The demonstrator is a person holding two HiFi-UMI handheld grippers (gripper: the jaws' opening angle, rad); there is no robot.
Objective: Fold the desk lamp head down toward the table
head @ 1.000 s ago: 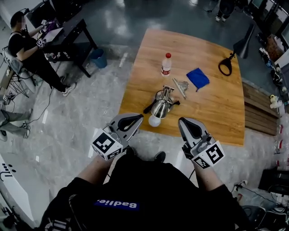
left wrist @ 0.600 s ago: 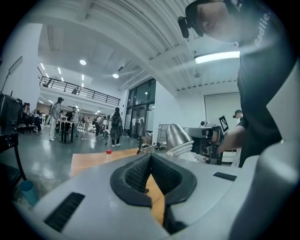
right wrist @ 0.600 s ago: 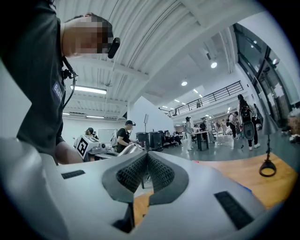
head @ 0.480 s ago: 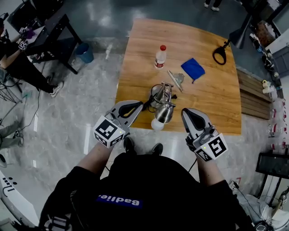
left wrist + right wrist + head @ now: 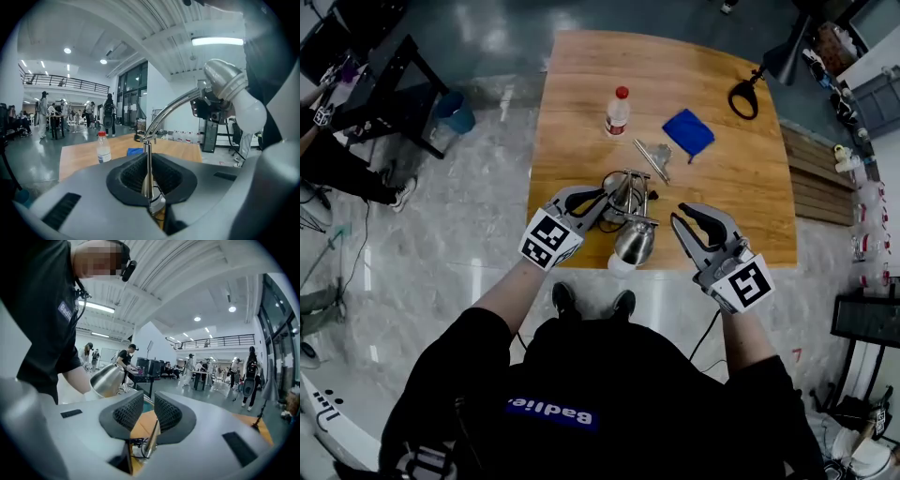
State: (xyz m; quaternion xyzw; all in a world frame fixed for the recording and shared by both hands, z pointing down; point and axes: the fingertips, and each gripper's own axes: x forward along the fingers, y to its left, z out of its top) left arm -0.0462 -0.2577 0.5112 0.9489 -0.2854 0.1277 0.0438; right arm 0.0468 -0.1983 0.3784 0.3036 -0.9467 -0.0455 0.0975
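Observation:
The desk lamp stands at the near edge of the wooden table (image 5: 741,169). Its silver shade (image 5: 635,242) hangs over the edge with the white bulb (image 5: 621,267) pointing toward me. My left gripper (image 5: 598,201) is shut, its tips right at the lamp's upright rod (image 5: 147,164), which lines up with the slit between the pads; contact cannot be told. Above it the curved arm (image 5: 171,112) carries the shade (image 5: 224,79). My right gripper (image 5: 689,225) hovers to the right of the shade (image 5: 108,379). Its jaws are opening and nothing is between them.
Farther back on the table are a plastic bottle (image 5: 617,111), a blue cloth (image 5: 688,132), a small metal piece (image 5: 652,157) and a black looped tool (image 5: 742,97). To the left on the floor are a blue bin (image 5: 453,112) and a black desk (image 5: 384,84).
Both grippers have come forward to the lamp. The left one dropped in beside the lamp's stem, and the right one's jaws have parted.

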